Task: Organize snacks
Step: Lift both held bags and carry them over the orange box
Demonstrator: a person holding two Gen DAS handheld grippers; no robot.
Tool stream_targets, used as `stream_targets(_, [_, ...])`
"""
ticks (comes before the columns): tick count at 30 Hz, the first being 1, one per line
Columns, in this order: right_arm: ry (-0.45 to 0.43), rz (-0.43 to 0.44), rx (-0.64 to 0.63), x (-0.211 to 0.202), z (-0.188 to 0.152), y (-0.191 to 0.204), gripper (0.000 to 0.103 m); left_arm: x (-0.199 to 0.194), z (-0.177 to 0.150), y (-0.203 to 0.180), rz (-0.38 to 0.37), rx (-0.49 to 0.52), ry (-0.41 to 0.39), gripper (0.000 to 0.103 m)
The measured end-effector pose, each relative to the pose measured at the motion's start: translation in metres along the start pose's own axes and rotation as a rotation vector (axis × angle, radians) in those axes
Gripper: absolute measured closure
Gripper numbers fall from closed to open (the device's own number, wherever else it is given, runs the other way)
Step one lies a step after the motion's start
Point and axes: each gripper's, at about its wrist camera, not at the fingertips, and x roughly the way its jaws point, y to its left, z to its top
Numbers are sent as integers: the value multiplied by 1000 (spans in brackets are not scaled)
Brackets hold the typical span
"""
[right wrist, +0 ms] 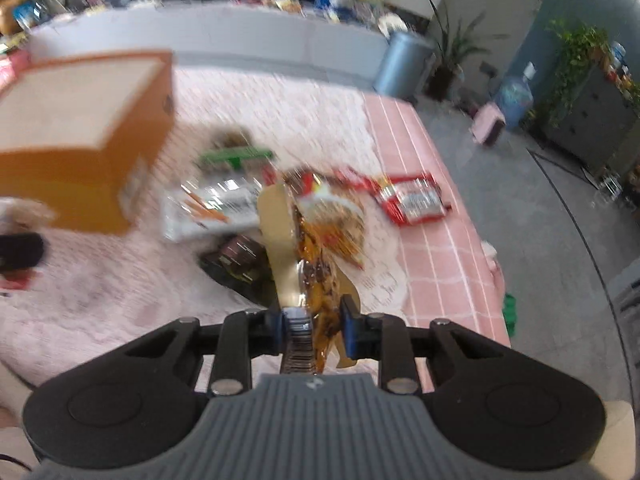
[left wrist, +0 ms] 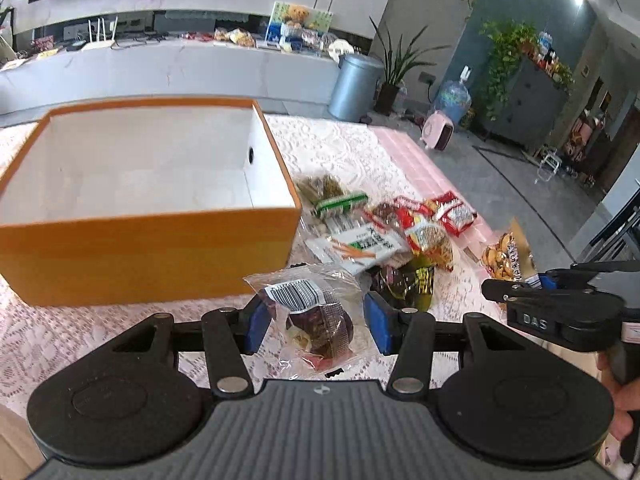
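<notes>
Tabletop point(left wrist: 352, 148) carries a white lace cloth, with a pink grid cloth along its right side.

Orange box point(left wrist: 152, 248): open top, white inside, nothing visible in it. It stands on the lace cloth at the left, with a round hole in its right wall.

Snack pile point(left wrist: 384, 236) lies just right of the box: a green-labelled packet point(left wrist: 340, 203), a white packet with orange sticks point(left wrist: 360, 246), red packets point(left wrist: 456, 210) and a dark packet point(left wrist: 404, 284), overlapping one another.

Left tongs point(left wrist: 316, 322): blue pads spread apart, released. A clear packet with a barcode label and dark contents point(left wrist: 316, 312) sits between the pads, near the box's front right corner. Whether either pad touches it cannot be told.

Right tongs point(right wrist: 310, 326): clenched on a gold-backed packet of brown snacks point(right wrist: 316, 264), gripped at its lower edge by the barcode. The packet stands upright above the pile, clear of the tabletop. The right wrist view is motion-blurred. In the left wrist view the same packet point(left wrist: 506, 258) shows at the right tongs' tip, right of the pile.
</notes>
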Motion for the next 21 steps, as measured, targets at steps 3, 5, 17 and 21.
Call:
stream_targets(3, [-63, 49, -28, -28, 8, 15, 79, -9, 8, 5, 23, -1, -30, 46])
stream_targets(5, [-107, 84, -46, -43, 16, 26, 79, -15, 14, 11, 40, -6, -50, 46])
stream_targets(17, [-230, 273, -171, -62, 88, 96, 79, -20, 69, 54, 137, -64, -114, 46])
stream_targets(21, [-237, 336, -190, -49, 113, 112, 79, -4, 90, 74, 172, -91, -94, 46])
